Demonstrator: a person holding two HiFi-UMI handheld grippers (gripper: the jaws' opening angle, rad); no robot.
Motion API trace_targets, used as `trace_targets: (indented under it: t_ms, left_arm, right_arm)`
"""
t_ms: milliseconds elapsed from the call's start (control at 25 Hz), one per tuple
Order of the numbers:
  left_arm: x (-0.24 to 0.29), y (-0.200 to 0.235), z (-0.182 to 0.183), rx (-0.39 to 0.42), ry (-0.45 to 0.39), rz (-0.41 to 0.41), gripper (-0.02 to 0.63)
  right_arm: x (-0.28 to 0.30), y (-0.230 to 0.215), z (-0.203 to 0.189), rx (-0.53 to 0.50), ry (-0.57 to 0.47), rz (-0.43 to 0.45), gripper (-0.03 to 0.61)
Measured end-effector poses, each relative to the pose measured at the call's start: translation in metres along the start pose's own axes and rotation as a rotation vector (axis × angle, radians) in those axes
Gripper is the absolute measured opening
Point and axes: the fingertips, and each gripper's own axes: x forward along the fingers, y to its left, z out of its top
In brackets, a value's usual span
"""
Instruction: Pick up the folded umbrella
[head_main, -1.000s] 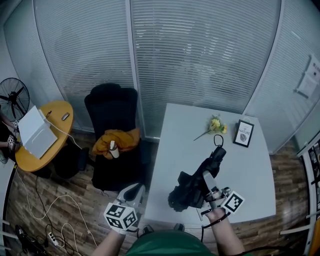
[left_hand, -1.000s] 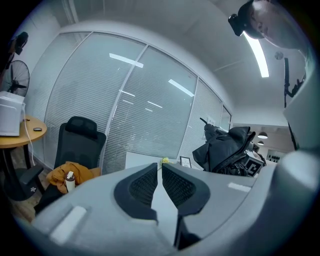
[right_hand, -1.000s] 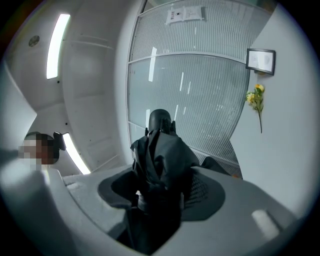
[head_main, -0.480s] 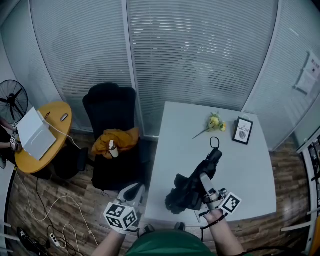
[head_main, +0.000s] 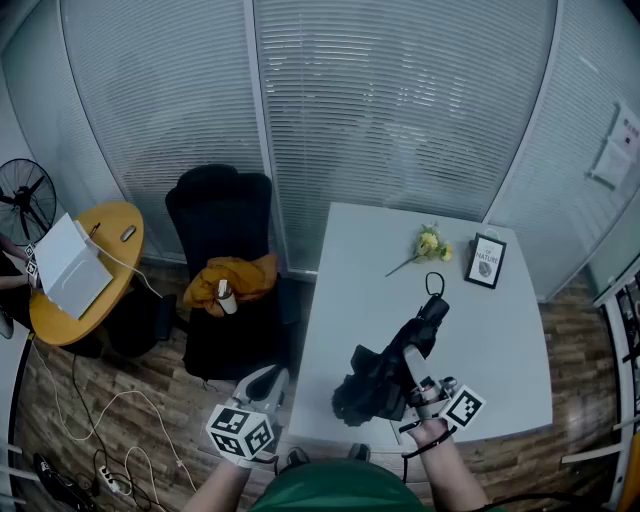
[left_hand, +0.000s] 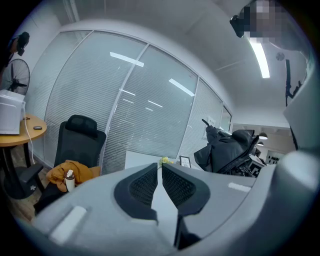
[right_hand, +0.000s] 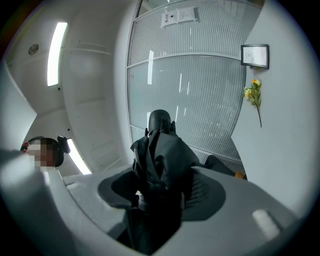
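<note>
Right now the folded umbrella (head_main: 388, 372) is in the grip of the right gripper (head_main: 408, 368), whose jaws are clamped on its bunched black fabric partway along its length; the right gripper view shows the umbrella (right_hand: 160, 160) filling the space between the two pads, with its rounded handle end pointing up and away. From the head view it hangs tilted over the near right part of the white surface (head_main: 350, 260), its handle and strap loop aimed toward the far side and its looser fabric end toward the person. Whether any part of it touches the surface I cannot tell. The left gripper (head_main: 264, 384) sits low, off the near left edge of the surface and well apart from the umbrella; in its own view the jaws are brought together with nothing between them (left_hand: 160, 184), and the umbrella (left_hand: 227, 150) shows off to the right. Farther back on the surface lie a yellow flower (head_main: 430, 246) and a small framed picture (head_main: 487, 266), just beside each other. Left of the surface stands a black chair (head_main: 220, 212) carrying an orange cloth (head_main: 236, 280).
</note>
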Motion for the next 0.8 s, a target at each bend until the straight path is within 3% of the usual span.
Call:
trace_targets:
  t_ms: [800]
  left_arm:
    - [0.006,-0.003,0.001,-0.003,0.008,-0.018,0.031]
  right_arm:
    - [-0.004,-0.012,0.004,0.005,-0.013,-0.038,0.245]
